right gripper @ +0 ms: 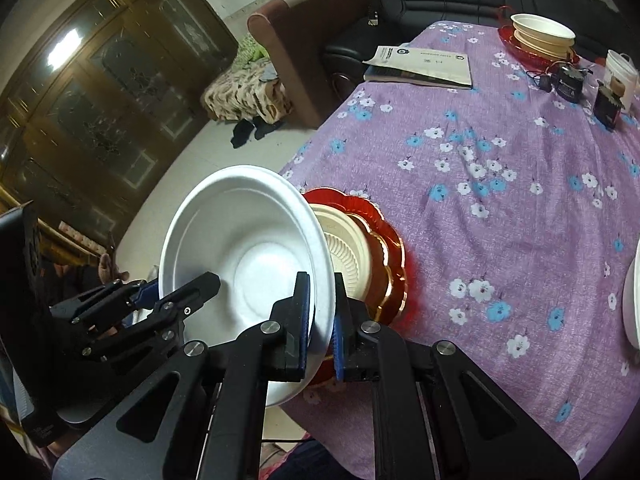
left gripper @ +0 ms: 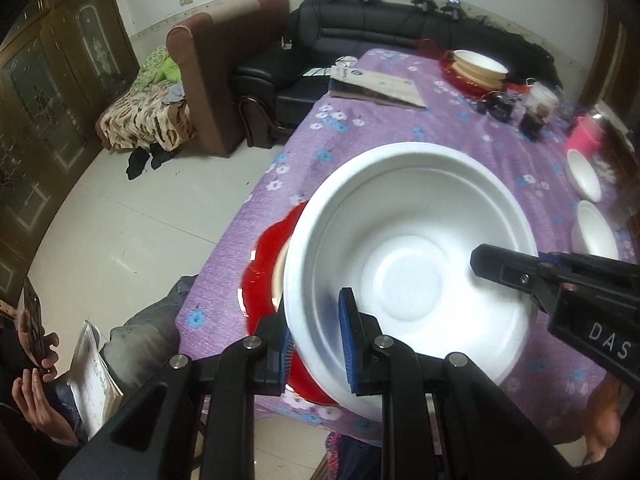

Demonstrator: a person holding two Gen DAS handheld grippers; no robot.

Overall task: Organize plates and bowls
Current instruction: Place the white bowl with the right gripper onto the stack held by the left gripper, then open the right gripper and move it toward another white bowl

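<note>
Above the counter's (right gripper: 500, 208) near edge, both grippers are gripping one white bowl (left gripper: 408, 248): left gripper (left gripper: 316, 344) and right gripper (right gripper: 322, 320) jaws clenched on its rim. "DAS" is showing on the right gripper.

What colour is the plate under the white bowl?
Red plate, with gold scalloped rims; right wrist view shows it best.

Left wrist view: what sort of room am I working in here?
Most likely a home living room used for dining. A black sofa and a brown armchair stand behind a table under a purple floral tablecloth, with a dark wooden cabinet along the wall.
</note>
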